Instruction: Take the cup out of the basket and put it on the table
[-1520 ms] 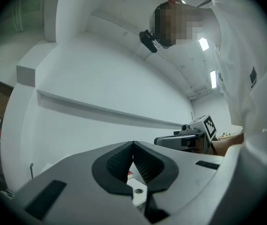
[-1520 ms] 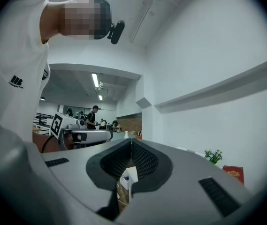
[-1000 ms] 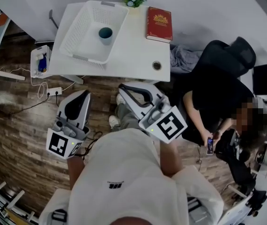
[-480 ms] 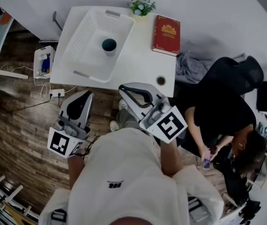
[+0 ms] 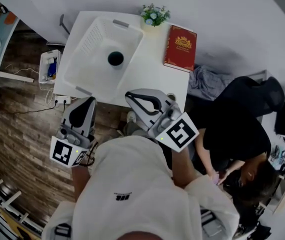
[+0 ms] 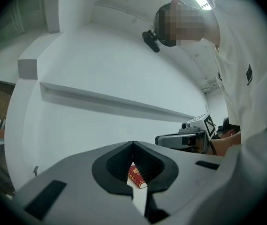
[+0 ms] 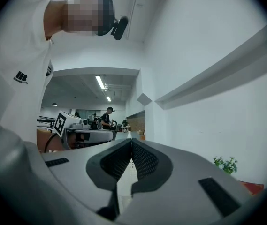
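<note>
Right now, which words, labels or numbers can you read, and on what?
None reads clearly.
red book: gold cover print, too small to read.
white shirt: small dark logo, too blurred to read.
left gripper and right gripper: cubes carry square markers, no words.

The white tabletop (image 5: 155, 76) lies just ahead of the left gripper (image 5: 86, 103) and right gripper (image 5: 132, 96). On it, a white basket (image 5: 84, 49) sits beyond the left gripper, a red book (image 5: 181, 48) beyond the right gripper, and a small potted plant (image 5: 155, 15) farthest away.
</note>
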Tool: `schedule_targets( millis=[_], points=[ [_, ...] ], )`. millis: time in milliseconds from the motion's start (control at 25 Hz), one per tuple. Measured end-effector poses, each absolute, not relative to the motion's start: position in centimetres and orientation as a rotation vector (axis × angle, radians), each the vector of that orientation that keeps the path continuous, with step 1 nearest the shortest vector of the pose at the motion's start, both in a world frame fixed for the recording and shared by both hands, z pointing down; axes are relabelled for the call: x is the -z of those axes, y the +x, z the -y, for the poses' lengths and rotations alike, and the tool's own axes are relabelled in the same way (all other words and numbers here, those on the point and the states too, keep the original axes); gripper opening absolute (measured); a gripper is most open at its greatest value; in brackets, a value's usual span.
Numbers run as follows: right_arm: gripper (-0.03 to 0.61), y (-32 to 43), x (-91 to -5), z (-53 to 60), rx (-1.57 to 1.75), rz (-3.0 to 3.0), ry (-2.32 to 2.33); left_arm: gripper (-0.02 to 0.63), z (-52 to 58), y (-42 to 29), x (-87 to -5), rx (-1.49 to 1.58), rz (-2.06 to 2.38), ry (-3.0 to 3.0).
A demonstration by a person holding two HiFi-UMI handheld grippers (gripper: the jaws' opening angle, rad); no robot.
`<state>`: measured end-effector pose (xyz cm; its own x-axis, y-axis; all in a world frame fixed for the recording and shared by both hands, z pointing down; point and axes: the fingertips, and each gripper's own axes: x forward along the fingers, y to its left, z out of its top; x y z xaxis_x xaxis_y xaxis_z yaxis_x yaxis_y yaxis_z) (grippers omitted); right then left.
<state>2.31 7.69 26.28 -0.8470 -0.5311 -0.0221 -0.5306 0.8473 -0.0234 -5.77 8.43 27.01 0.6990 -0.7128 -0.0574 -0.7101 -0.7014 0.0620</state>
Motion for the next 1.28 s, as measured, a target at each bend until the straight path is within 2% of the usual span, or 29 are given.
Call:
schedule_targets(
  millis=[880,1280],
  points=[
    [0.012,1.1,-27.2,-0.6,-0.003,-3.019,-0.903,0.011,-1.2,-5.8,-27.9,0.116,1.141,2.879],
    [0.012,-1.2,-32.5,4.1,0.027,-3.276,-1.043,0.011,3.7,-8.1,-29.4,0.108,1.076,2.865]
  ],
)
